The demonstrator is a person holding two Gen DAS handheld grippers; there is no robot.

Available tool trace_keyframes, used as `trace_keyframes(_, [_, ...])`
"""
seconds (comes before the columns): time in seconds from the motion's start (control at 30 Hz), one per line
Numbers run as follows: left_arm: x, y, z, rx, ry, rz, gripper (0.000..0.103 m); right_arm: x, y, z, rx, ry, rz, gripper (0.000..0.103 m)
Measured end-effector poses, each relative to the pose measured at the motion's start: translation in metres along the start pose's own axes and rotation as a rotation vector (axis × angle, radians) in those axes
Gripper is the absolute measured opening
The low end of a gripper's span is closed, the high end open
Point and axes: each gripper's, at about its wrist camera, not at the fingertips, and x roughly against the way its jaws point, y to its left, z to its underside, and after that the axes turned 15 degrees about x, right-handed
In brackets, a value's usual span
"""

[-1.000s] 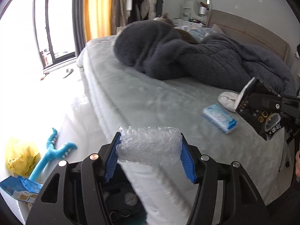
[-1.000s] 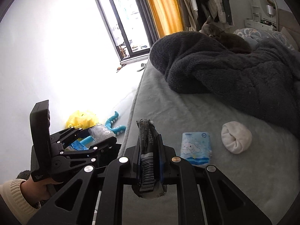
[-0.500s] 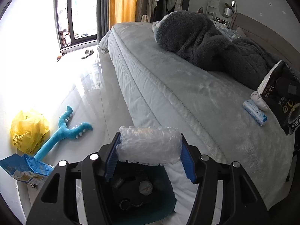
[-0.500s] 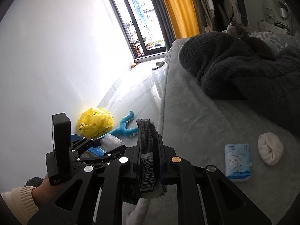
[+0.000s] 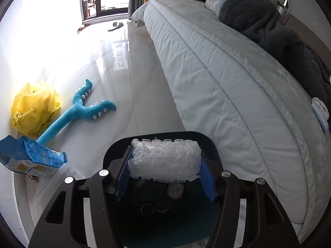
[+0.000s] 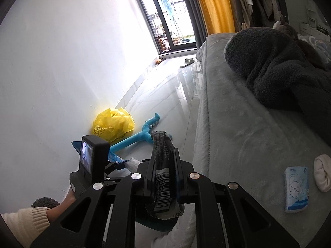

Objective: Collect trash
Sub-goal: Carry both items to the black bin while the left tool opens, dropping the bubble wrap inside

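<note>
My left gripper is shut on a clear bubble-wrap roll, clamped between its blue pads. It hangs right above a dark bin with teal sides that stands on the floor beside the bed; crumpled scraps lie inside it. My right gripper is shut on a black crumpled snack wrapper, held edge-on over the bed's corner. In the right wrist view the left gripper shows low at the left, held by a hand in a cream sleeve.
A yellow plastic bag, a blue plush toy and a blue paper package lie on the glossy floor by the wall. On the grey bed lie a tissue pack, a white sock ball and a dark blanket.
The left gripper swung off the bed, tilted down and sank over the bin with the bubble wrap still clamped. The right gripper slid left toward the bed's edge, wrapper still held.
</note>
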Motion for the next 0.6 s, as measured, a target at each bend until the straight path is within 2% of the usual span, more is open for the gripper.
trace_keyframes(0.1, [-0.014,0.014,0.003,0.020,0.049,-0.036,0.062,-0.010,0.008,-0.004,0.010,0.007,-0.015,0.014])
trace_keyframes(0.33, [-0.033,0.042,0.011,0.075,0.162,-0.065,0.062,-0.037,0.027,-0.012,0.025,0.045,-0.044,0.014])
trace_keyframes(0.6, [-0.047,0.078,0.020,0.161,0.275,-0.038,0.065,-0.065,0.051,-0.019,0.048,0.079,-0.072,0.014])
